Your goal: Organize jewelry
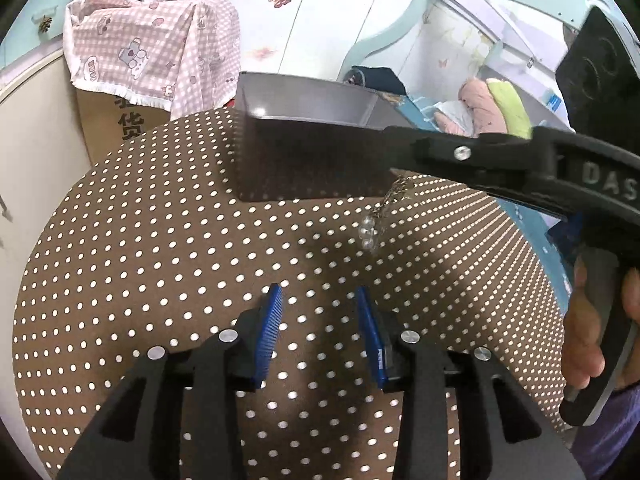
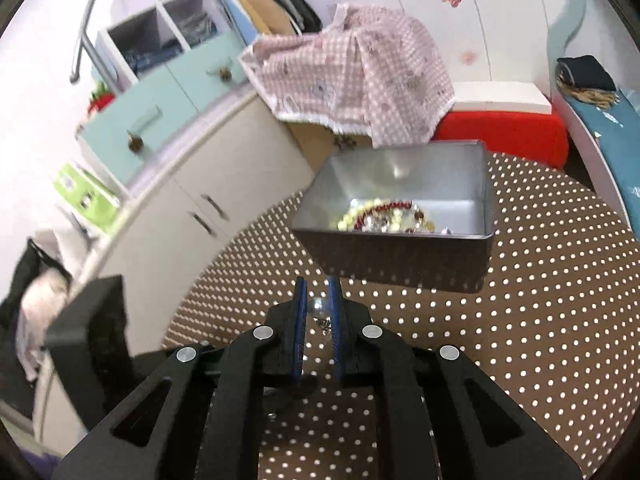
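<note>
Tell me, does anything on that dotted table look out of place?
Only one thing: a chain with clear beads dangles in the air from the right gripper, outside the metal tin. The other beaded pieces lie inside the tin. The left gripper is open.

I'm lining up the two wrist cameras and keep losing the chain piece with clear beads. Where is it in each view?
Left wrist: the beaded chain dangles right of centre from the right gripper, in front of the metal box.
Right wrist: low centre, one silvery bead pinched between the blue pads, chain hanging beneath.
Shared landmark: the box on the dotted brown tablecloth.
</note>
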